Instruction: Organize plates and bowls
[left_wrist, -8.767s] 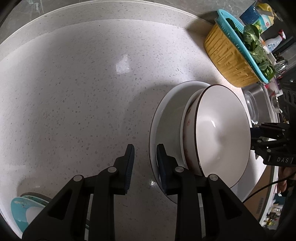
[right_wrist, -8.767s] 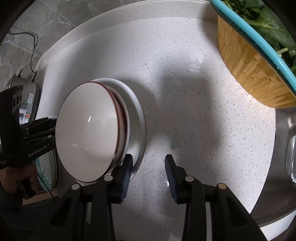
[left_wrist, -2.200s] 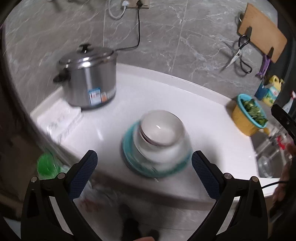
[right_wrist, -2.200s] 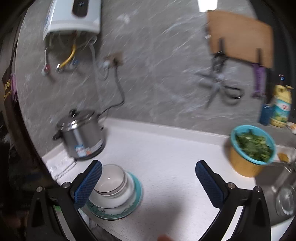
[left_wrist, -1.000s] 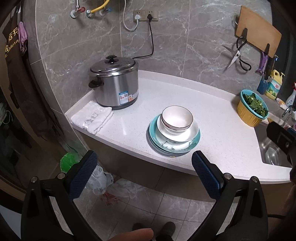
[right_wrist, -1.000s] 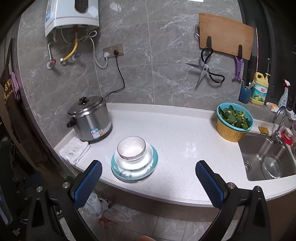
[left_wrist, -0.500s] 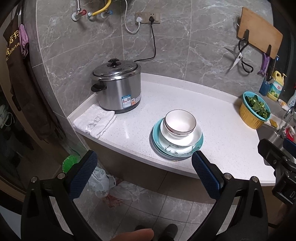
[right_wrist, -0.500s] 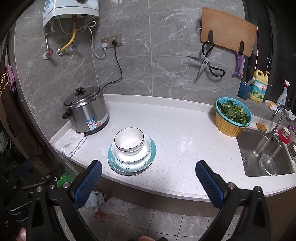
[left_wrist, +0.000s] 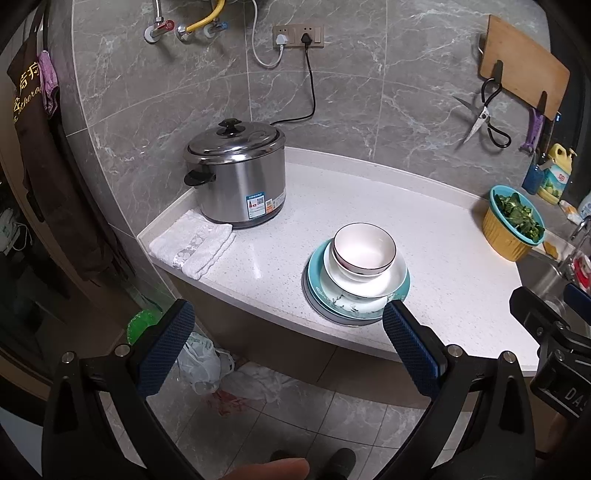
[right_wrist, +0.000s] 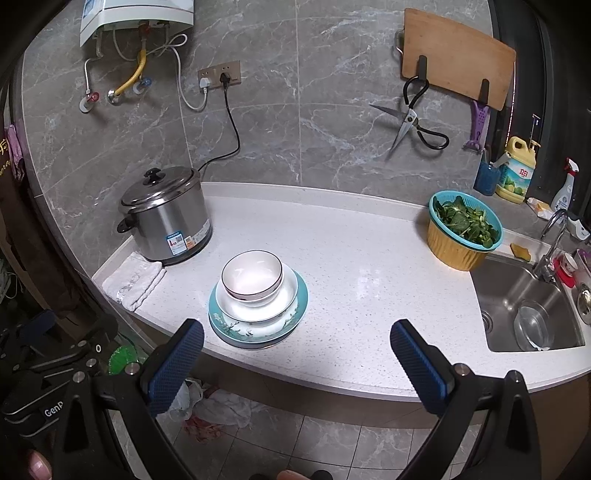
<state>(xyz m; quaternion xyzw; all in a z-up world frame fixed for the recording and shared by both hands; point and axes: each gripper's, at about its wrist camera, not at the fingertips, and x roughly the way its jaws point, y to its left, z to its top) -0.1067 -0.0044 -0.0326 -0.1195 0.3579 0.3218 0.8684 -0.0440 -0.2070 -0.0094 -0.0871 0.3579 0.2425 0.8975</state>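
Note:
A white bowl with a dark rim (left_wrist: 364, 251) (right_wrist: 252, 275) tops a stack near the counter's front edge. Under it sit a wide white dish (left_wrist: 391, 280) (right_wrist: 280, 302) and teal patterned plates (left_wrist: 343, 304) (right_wrist: 236, 326). My left gripper (left_wrist: 286, 314) is open wide and holds nothing. It hangs in front of the counter, above the floor, well back from the stack. My right gripper (right_wrist: 295, 330) is likewise open wide, empty and back from the counter. Each gripper's body shows at the edge of the other's view.
A steel rice cooker (left_wrist: 236, 177) and a folded white towel (left_wrist: 192, 247) stand left of the stack. A yellow basket of greens (right_wrist: 461, 232) and a sink (right_wrist: 524, 306) lie to the right. Scissors and a cutting board hang on the wall. Bags lie on the floor below.
Both grippers, nearly closed beside the bowls 8.8 s ago, now stand wide open and far back from the counter. Over the last second the views have only drifted slightly.

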